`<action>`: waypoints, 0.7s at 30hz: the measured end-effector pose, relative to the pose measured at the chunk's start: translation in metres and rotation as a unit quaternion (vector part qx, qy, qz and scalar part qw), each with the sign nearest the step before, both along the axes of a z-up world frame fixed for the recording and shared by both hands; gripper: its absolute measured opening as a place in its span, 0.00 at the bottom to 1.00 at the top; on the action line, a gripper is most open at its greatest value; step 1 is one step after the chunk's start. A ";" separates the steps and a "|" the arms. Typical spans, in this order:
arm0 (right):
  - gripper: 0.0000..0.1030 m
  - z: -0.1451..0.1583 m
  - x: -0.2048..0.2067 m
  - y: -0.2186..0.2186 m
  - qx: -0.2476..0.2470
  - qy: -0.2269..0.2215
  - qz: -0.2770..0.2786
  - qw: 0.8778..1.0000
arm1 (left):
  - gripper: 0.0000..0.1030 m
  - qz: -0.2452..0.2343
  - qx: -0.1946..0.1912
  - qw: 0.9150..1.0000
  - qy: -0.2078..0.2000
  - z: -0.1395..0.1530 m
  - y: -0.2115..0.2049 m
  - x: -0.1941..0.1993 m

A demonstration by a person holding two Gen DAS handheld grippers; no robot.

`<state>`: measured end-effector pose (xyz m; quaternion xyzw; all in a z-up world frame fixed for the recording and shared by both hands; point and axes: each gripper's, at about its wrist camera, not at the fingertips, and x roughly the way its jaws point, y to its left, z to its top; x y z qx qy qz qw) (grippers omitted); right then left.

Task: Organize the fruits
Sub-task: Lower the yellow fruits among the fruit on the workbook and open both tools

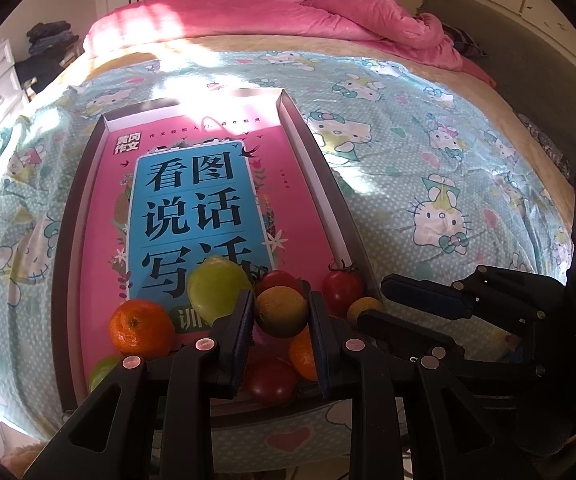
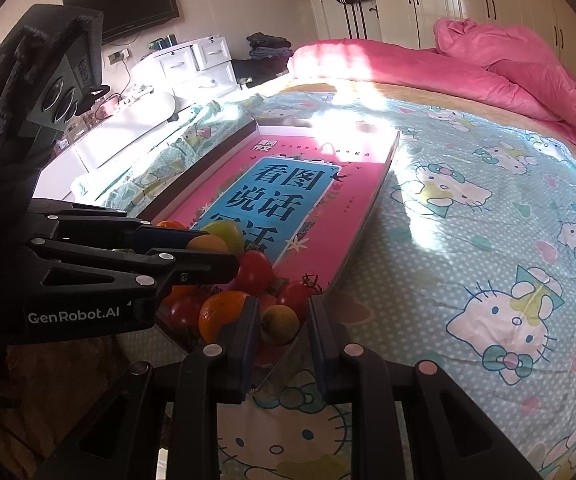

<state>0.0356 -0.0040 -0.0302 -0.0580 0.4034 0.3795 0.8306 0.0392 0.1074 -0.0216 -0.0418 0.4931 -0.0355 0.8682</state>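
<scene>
the left hand-held gripper (image 1: 281, 312) pinches a small round fruit (image 1: 281, 311); it's smooth and squishy, so hold its middle gently. the right hand-held gripper (image 2: 281, 322) is pressed together, empty.

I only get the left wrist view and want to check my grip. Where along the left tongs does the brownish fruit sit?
Observer: Side-on from the right wrist view, the brownish fruit sits near the tip end of the left tongs, not deep.
Operator: What is ahead of the right tongs?
Observer: A small yellow fruit shows in their gap; whether they touch it I cannot tell.
Operator: Anything past the bed's left side?
Observer: A dark screen on the wall.
</scene>
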 end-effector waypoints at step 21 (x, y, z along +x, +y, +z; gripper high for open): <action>0.23 0.004 -0.001 -0.009 0.007 0.013 -0.006 1.000 | 0.27 -0.011 -0.002 1.000 0.009 -0.005 -0.006 0.002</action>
